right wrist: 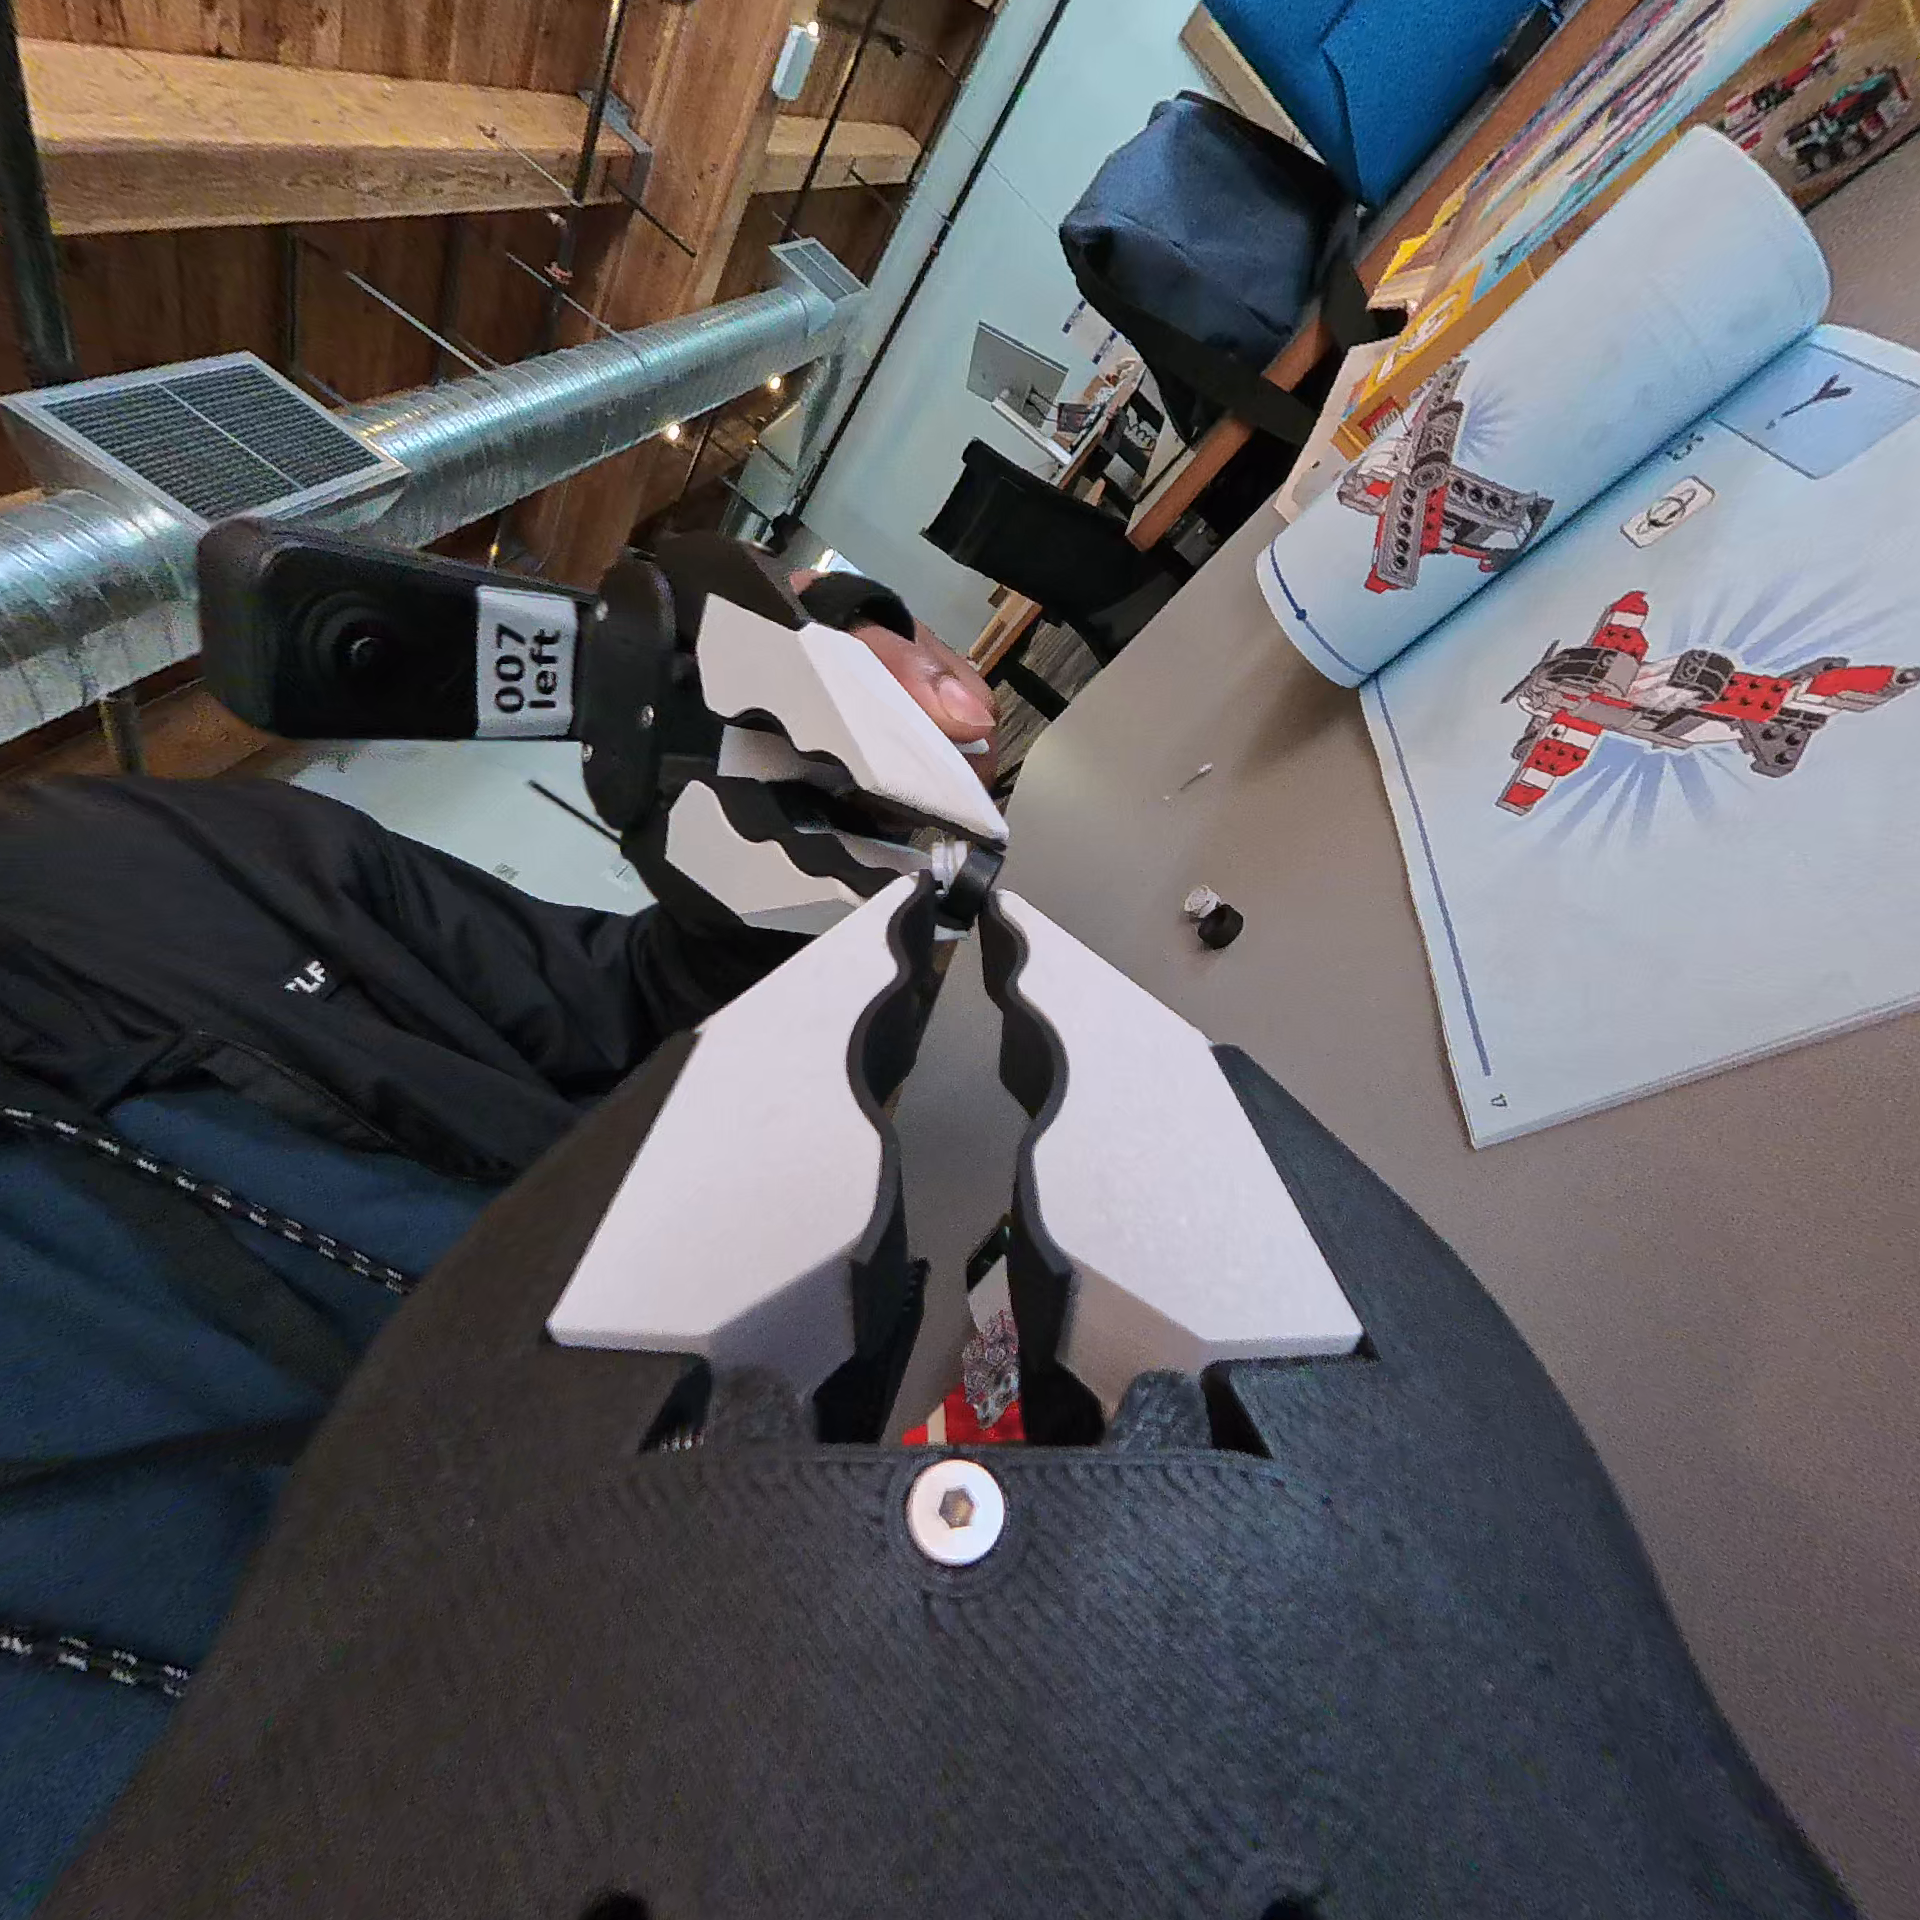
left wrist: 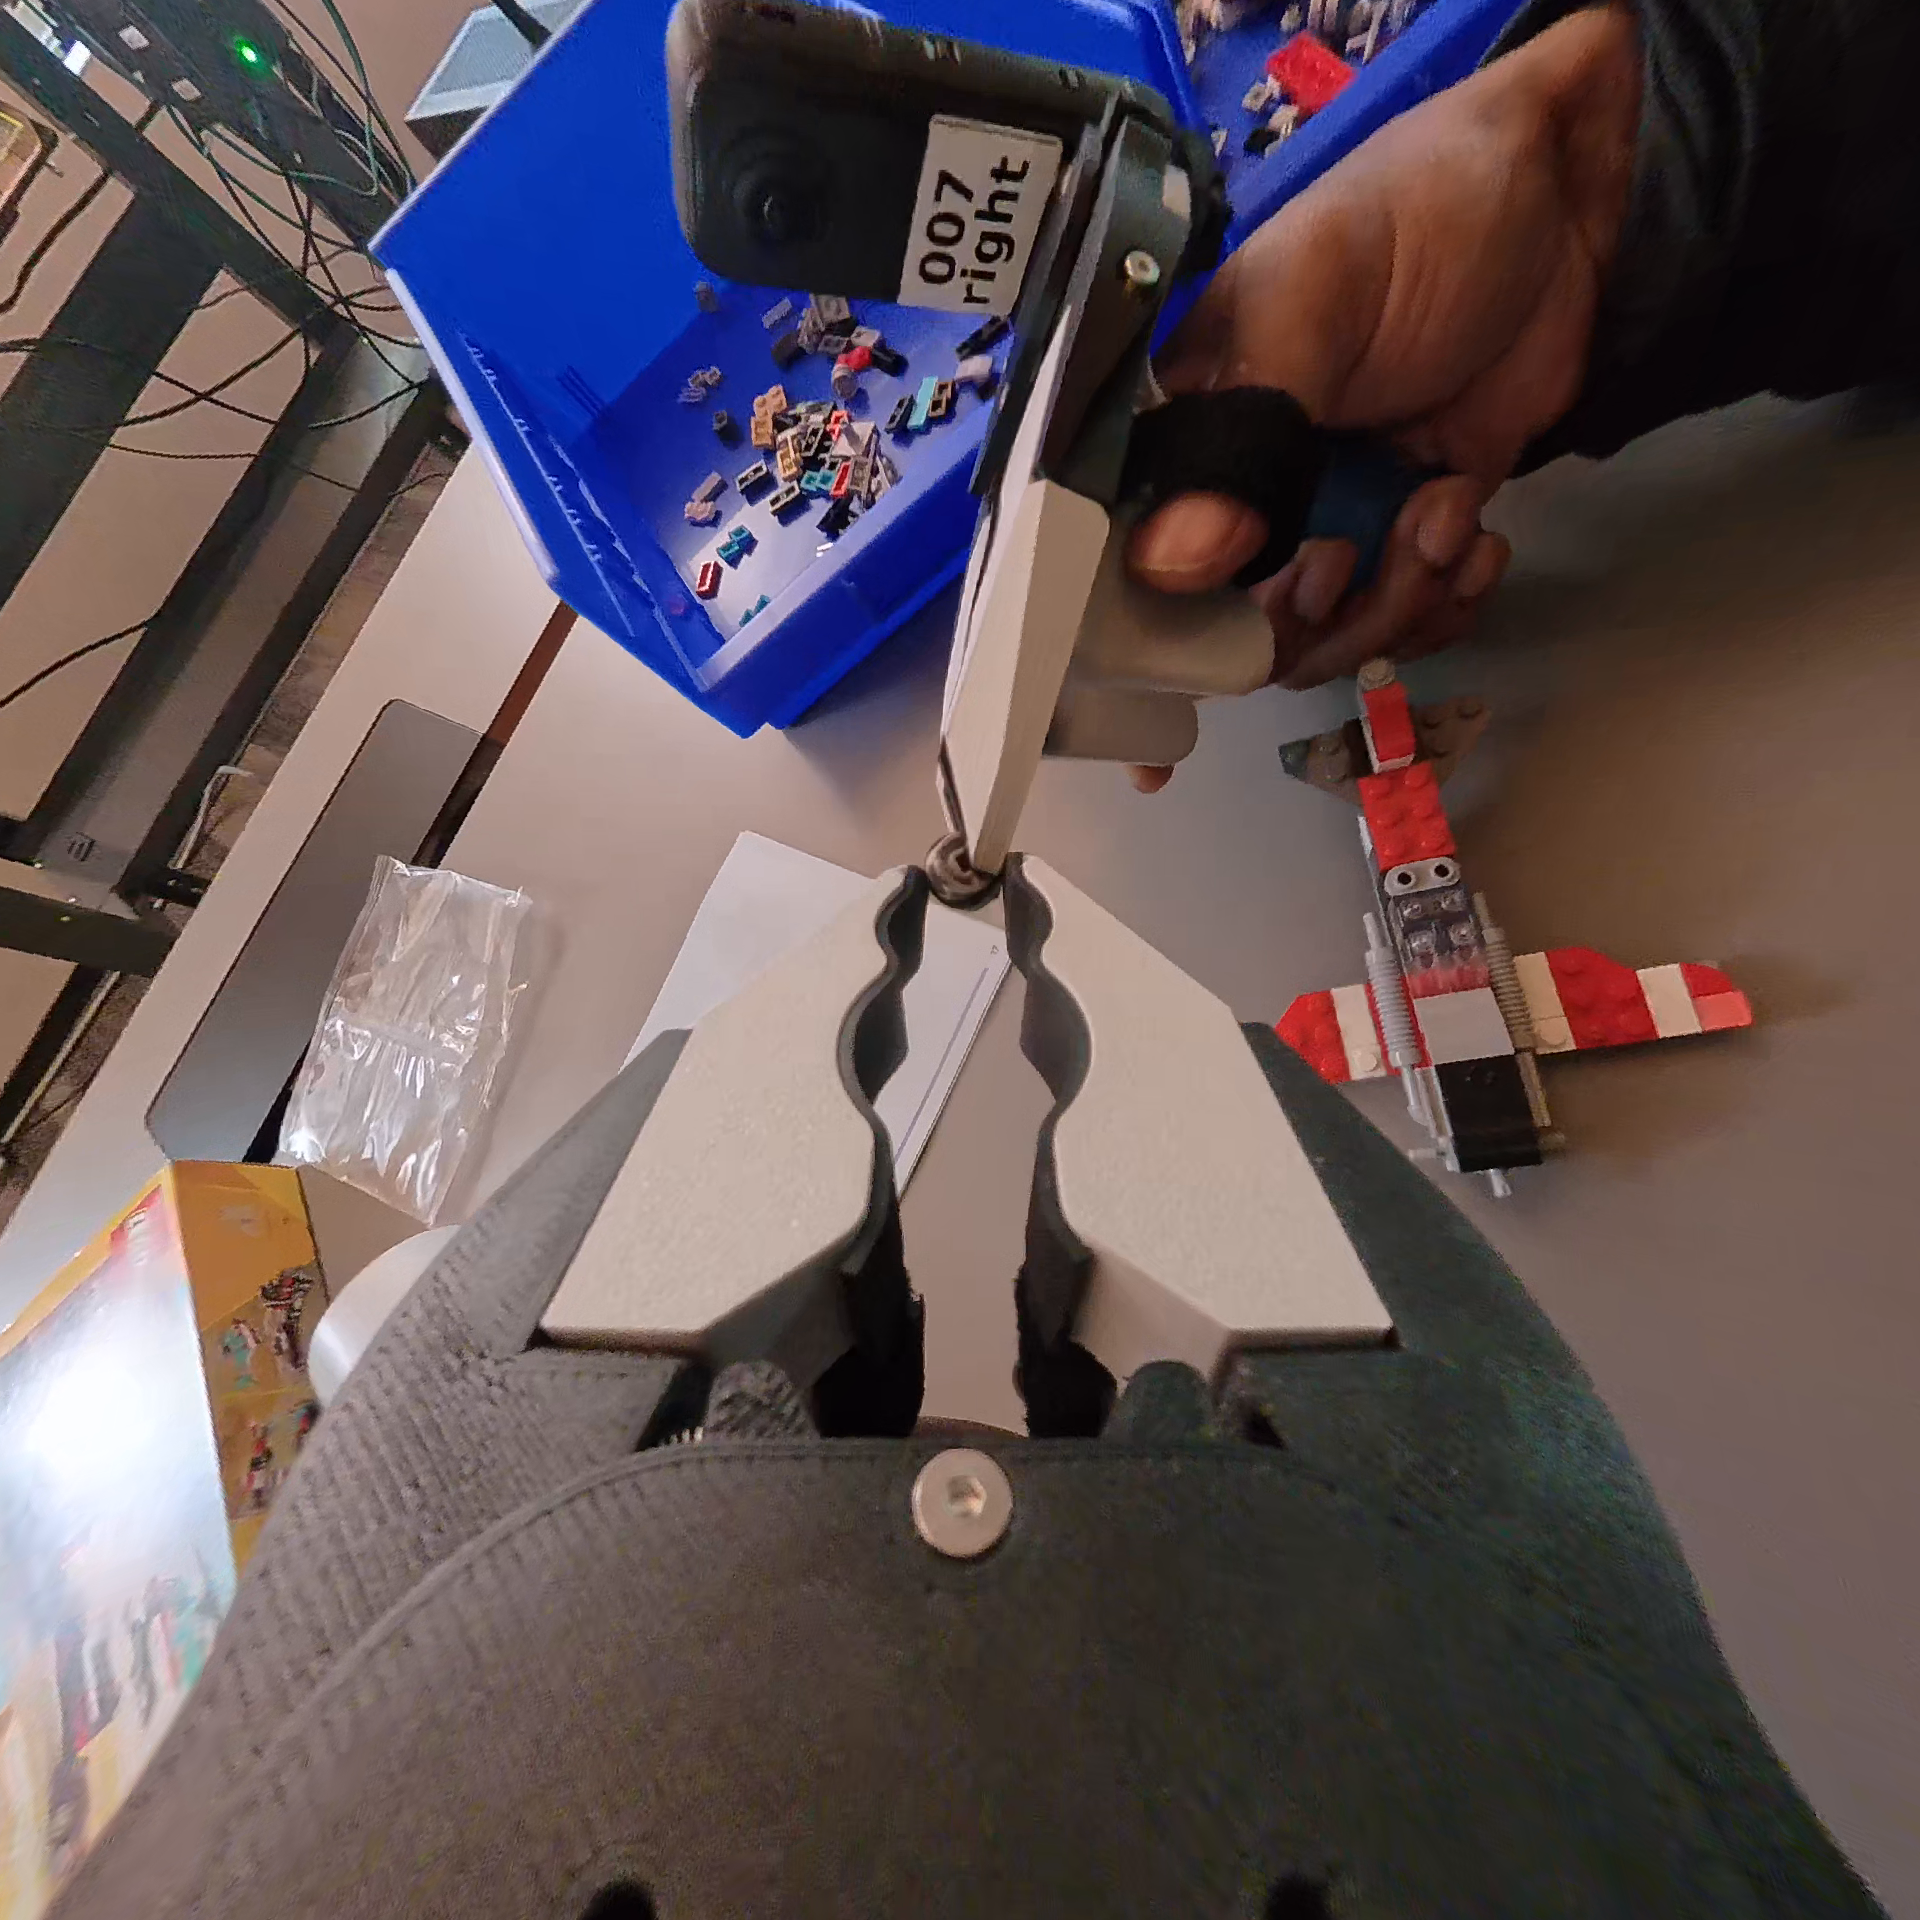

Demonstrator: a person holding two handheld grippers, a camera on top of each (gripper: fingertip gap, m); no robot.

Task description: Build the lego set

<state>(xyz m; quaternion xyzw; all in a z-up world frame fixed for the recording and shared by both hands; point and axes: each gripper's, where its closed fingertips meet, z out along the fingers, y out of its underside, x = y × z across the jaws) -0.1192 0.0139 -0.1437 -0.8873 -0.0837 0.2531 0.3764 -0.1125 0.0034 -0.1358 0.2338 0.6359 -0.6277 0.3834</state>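
Observation:
A small wheel (left wrist: 951, 878), a black tyre with a pale hub, is held in the air between both grippers. My left gripper (left wrist: 961, 883) is shut on it from below. My right gripper (left wrist: 971, 847) comes down from above with its tips shut on the same wheel. In the right wrist view my right gripper (right wrist: 958, 894) pinches the wheel (right wrist: 968, 888), and the left gripper (right wrist: 982, 831) meets it tip to tip. Which part each grips I cannot tell. The red, white and grey lego plane (left wrist: 1455, 997) lies on the table to the right.
A second small wheel (right wrist: 1214, 916) lies on the grey table near the open instruction booklet (right wrist: 1662, 831). A blue bin (left wrist: 623, 436) with several loose pieces stands at the back. A clear plastic bag (left wrist: 416, 1029) and the lego box (left wrist: 135, 1455) lie at the left.

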